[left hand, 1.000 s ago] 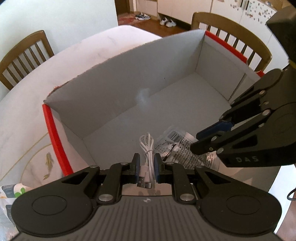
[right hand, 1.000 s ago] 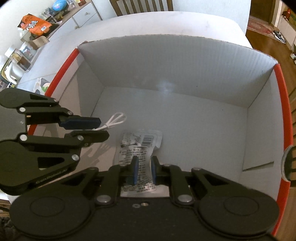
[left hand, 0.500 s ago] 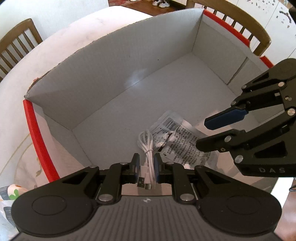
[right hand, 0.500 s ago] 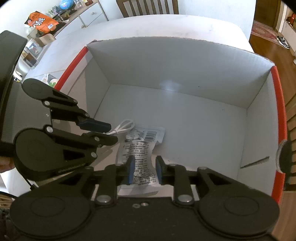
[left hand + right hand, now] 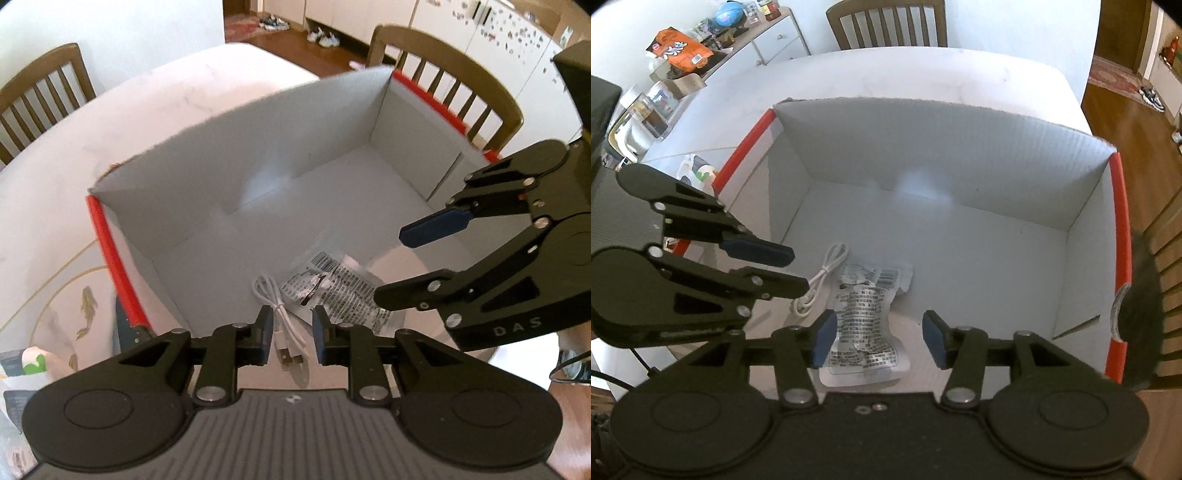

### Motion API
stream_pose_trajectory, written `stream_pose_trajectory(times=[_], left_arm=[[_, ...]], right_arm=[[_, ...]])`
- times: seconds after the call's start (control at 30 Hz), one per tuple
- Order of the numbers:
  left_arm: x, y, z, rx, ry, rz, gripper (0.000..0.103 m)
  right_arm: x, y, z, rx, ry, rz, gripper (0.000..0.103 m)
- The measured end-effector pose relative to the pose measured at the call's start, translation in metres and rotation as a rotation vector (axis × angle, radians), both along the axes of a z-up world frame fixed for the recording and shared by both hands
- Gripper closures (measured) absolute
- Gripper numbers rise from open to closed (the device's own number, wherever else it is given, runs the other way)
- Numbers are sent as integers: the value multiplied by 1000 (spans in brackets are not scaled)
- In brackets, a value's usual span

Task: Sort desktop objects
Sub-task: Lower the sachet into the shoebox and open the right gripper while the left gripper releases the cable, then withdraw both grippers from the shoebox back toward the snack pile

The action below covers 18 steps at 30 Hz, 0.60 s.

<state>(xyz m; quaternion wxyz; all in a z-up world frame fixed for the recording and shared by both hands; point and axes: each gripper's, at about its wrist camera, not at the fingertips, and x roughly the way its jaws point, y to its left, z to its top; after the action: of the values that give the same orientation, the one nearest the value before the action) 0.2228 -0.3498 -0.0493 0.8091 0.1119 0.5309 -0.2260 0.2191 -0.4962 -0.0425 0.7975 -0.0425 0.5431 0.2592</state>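
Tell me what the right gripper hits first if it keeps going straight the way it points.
Most likely the printed plastic packet lying on the box floor: it sits directly between the opening fingers of the right gripper. How far below is hard to judge.

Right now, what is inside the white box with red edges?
Inside the box lie a coiled white USB cable and a clear printed packet, side by side on the floor. The near corners are hidden behind both tools; the rest of the floor looks bare.

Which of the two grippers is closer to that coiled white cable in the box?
Left. The left gripper hangs right over the coiled white USB cable, jaws opening around it. The right gripper is beside it, over the clear printed packet, jaws opening.
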Motion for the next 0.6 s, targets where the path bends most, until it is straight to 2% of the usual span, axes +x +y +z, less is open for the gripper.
stream_pose_trajectory(times=[0.27,0.6], left_arm=[[-21,17,25,-72,-63,62,82],[-39,45,38,-121,-97,137,82]], right_arm=[[-10,-2,13,12,-36,19,42],[-16,22,19,24,-62,57,33]])
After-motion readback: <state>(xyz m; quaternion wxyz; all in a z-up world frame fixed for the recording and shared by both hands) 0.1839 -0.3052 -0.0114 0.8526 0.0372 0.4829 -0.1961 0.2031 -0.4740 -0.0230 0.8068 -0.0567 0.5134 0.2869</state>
